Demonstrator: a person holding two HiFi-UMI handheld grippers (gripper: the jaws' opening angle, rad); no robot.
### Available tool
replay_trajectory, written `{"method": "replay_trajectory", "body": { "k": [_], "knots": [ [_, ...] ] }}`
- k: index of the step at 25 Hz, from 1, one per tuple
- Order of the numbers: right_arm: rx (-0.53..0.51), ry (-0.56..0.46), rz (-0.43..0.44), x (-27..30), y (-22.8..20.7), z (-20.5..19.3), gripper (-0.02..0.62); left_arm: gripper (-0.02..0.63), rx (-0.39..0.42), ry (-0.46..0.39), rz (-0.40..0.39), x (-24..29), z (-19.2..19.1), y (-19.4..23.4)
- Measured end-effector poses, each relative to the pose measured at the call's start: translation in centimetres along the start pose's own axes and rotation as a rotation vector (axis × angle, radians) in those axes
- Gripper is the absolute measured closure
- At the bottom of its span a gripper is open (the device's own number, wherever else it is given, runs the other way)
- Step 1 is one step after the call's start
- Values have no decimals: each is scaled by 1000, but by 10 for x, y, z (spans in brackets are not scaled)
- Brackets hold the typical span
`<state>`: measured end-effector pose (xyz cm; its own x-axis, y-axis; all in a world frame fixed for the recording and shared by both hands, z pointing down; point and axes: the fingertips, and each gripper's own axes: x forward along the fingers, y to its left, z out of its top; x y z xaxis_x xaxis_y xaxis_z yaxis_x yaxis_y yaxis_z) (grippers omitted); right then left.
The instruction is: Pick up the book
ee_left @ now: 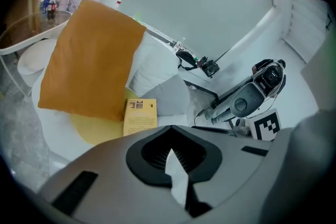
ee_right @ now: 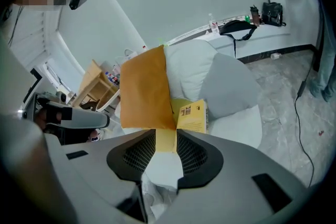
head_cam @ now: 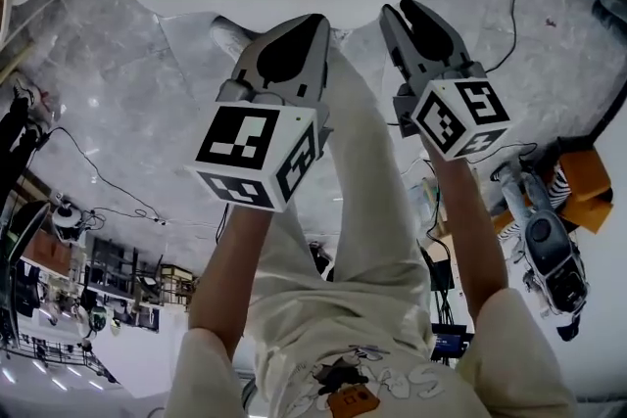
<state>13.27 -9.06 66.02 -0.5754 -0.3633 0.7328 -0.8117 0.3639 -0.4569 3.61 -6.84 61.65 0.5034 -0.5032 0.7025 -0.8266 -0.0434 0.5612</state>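
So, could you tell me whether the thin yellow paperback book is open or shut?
Shut: the thin yellow paperback book lies with one whole printed cover showing and no pages spread.

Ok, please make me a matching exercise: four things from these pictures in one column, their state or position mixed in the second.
1 thin yellow paperback book
2 large orange fabric cushion
3 left gripper
4 right gripper

a jaws apart, empty
b lying flat
c jaws together
d propped up, leaning

Pairs: 1-b, 2-d, 3-c, 4-a
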Motion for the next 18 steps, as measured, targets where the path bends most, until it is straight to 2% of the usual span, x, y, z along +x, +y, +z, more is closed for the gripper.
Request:
{"method": "replay_trajectory", "body": {
  "k": [18],
  "knots": [
    [32,85,6,74,-58,-45,347,601,-61,59,11,73,-46,40]
  ]
}}
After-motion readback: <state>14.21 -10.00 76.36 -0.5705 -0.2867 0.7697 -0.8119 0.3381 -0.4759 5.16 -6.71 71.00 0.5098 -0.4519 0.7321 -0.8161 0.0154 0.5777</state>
